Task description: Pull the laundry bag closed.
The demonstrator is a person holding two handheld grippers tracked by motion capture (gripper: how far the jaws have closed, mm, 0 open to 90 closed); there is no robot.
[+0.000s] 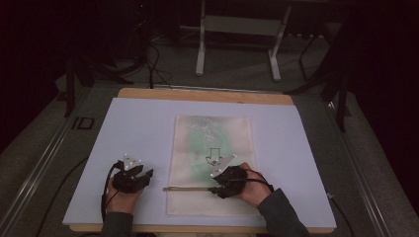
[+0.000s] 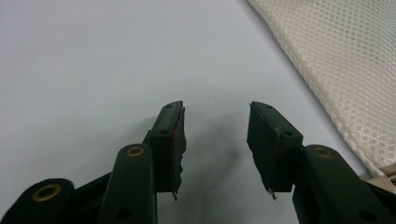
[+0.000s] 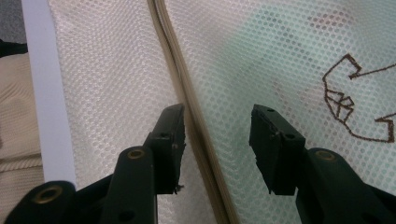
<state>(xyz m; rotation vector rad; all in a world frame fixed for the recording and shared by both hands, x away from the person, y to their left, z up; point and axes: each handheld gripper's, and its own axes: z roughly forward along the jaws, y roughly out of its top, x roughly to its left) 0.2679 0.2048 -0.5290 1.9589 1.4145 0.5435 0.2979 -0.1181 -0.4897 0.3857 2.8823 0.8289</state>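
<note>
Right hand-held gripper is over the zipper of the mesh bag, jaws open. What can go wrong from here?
1. The right hand-held gripper straddles the flat zipper strip; closing may pinch mesh bag along with it, or slip off.
2. The left hand-held gripper is open over the bare mat, beside the bag's edge, not on it; a pull could drag the whole bag.
3. No zipper pull shows between the jaws.

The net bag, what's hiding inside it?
Through the net bag shows something pale green. The mesh blurs it, so what it is cannot be told. A brown outline sits on the front.
</note>
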